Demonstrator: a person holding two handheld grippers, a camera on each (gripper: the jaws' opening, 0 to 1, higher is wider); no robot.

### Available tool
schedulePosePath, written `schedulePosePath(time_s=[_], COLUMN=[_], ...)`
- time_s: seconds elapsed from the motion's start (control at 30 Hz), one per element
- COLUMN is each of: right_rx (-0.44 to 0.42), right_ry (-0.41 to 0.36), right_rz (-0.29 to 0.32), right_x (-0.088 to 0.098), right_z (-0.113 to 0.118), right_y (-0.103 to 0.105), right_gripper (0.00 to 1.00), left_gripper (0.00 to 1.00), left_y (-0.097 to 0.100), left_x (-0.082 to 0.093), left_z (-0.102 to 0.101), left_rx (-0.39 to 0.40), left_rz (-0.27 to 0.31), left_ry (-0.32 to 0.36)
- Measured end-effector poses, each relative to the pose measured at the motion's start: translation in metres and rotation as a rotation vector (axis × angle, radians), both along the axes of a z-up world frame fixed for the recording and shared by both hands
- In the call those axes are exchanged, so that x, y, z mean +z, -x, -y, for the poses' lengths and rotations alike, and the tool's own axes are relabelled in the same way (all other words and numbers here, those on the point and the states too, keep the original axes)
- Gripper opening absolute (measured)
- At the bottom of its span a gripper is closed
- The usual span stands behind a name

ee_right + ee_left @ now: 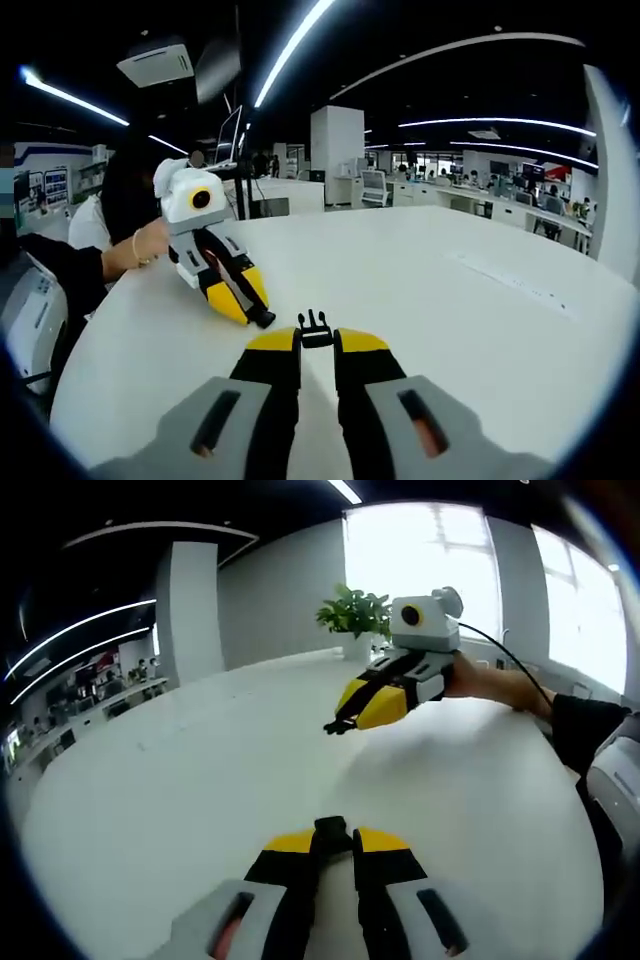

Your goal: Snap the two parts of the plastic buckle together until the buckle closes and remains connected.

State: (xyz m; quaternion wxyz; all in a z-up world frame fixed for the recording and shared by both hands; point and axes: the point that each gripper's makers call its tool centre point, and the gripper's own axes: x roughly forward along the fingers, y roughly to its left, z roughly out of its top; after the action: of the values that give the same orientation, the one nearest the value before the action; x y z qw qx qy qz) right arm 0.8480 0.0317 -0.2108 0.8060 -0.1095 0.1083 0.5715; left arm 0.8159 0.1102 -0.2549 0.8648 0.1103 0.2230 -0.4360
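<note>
While hovering over white tabletop | left hand-held gripper pinching socket half | right hand-held gripper pinching pronged half | pre-mating step | next: aligning prongs with socket, pressing until clicking

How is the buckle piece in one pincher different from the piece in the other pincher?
The right gripper holds a buckle part with small prongs sticking out past its tips. The left gripper holds a buckle part that looks like a plain, blocky end with no prongs showing. Both pieces are black plastic, each pinched between yellow-tipped jaws above the white table, and they are not joined yet.
</note>
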Motion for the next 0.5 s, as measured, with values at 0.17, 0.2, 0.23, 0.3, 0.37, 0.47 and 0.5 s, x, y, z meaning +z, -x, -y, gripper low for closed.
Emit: schedulePosePath(time_s=[0.17,0.2,0.23,0.3,0.37,0.47,0.5], right_rx=[0.04,0.046,0.053,0.061,0.069,0.074,0.076], right_ry=[0.013,0.014,0.015,0.016,0.021,0.026,0.03], right_rz=[0.037,0.039,0.04,0.038,0.034,0.027,0.026], right_x=[0.0,0.0,-0.001,-0.003,-0.006,-0.009,-0.01], right_z=[-0.003,-0.003,-0.004,-0.005,-0.006,-0.005,-0.005], right_y=[0.015,0.016,0.018,0.02,0.021,0.023,0.025], right_gripper=[0.13,0.13,0.13,0.13,0.13,0.13,0.13], left_gripper=[0.12,0.12,0.12,0.13,0.13,0.13,0.12], left_y=[0.001,0.001,0.002,0.002,0.002,0.002,0.002], left_x=[-0.001,-0.001,-0.001,-0.001,-0.002,-0.002,-0.002], left_z=[0.0,0.0,0.001,0.001,0.002,0.003,0.003], left_rx=[-0.001,-0.002,-0.003,-0.001,0.002,0.001,0.001], left_rz=[0.008,0.007,0.005,-0.005,-0.016,-0.026,-0.029], left_ry=[-0.024,-0.023,-0.021,-0.01,0.003,0.016,0.019])
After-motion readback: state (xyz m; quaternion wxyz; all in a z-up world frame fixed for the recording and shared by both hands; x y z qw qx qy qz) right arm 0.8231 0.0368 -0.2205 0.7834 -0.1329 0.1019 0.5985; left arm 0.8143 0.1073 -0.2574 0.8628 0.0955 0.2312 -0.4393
